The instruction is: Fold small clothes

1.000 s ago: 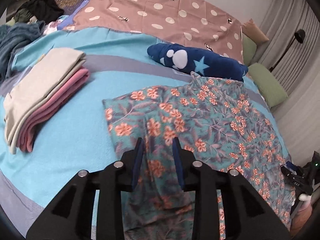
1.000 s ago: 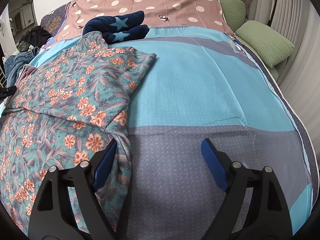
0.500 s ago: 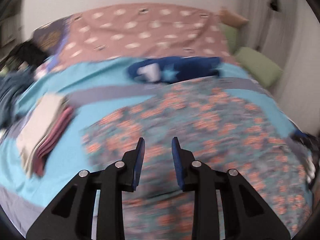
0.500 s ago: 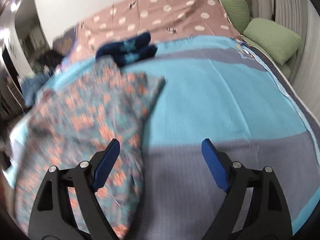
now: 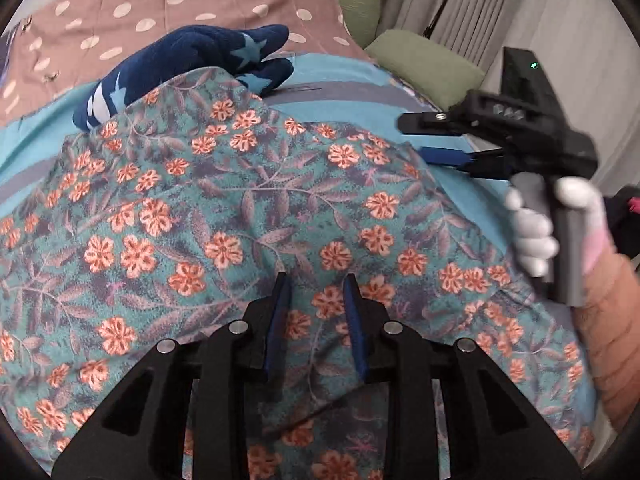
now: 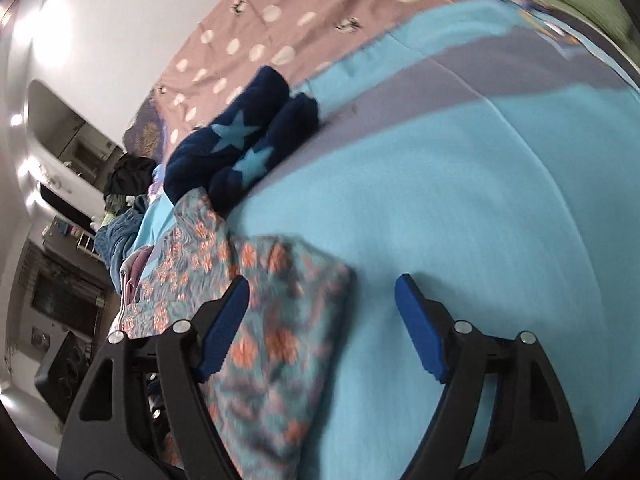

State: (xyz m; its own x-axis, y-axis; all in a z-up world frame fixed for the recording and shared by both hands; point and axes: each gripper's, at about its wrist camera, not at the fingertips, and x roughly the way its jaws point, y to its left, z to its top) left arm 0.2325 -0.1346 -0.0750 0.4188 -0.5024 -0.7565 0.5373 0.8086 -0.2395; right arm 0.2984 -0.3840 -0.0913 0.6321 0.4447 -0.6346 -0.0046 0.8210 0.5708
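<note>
A teal shirt with orange flowers [image 5: 240,208] lies spread on the turquoise blanket [image 6: 460,200]. My left gripper [image 5: 316,292] hovers over its middle, jaws a narrow gap apart, and the cloth below shows flat between them, unpinched. The right gripper [image 5: 412,138], held by a white-gloved hand [image 5: 532,232], is at the shirt's far right edge. In the right wrist view the right gripper [image 6: 320,284] is rolled, its jaws closing but still wide. A corner of the shirt [image 6: 280,320] lies beside its left finger [image 6: 224,320], pads clear of it.
A navy garment with light-blue stars [image 5: 192,56] [image 6: 240,136] lies just beyond the shirt. A folded pink and cream stack [image 6: 132,272] sits past the shirt's far side. Green pillows [image 5: 424,64] and a dotted brown cover [image 5: 160,0] line the head of the bed.
My left gripper swept right across the shirt; the folded stack left its view and the right gripper entered it. The right gripper rolled, moved up to the shirt's corner, and its jaws narrowed.
</note>
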